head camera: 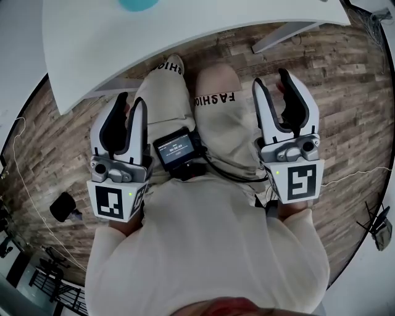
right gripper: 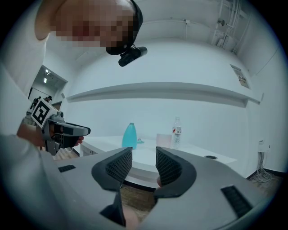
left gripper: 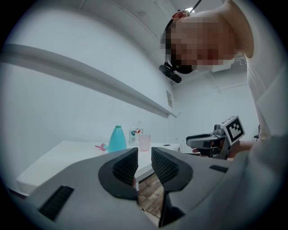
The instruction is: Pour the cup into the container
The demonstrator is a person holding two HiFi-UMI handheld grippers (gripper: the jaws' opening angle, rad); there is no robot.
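Note:
A translucent pinkish cup point(left gripper: 144, 142) point(right gripper: 164, 140) stands upright on the white table point(head camera: 185, 37), between a teal bottle point(left gripper: 117, 139) point(right gripper: 129, 135) and a clear water bottle point(right gripper: 177, 132). In the head view only the teal bottle's top point(head camera: 137, 5) shows at the table's far edge. My left gripper point(head camera: 131, 100) point(left gripper: 144, 155) and right gripper point(head camera: 271, 79) point(right gripper: 144, 155) are held level in front of my body, short of the table and far from the cup. On both, the jaws stand a narrow gap apart with nothing between them.
A small pink object point(left gripper: 101, 146) lies left of the teal bottle. A long shelf point(right gripper: 162, 92) runs along the wall above the table. Wood floor point(head camera: 345, 92) lies below, with a thin cable point(head camera: 24, 179) and a black object point(head camera: 63, 207) at the left.

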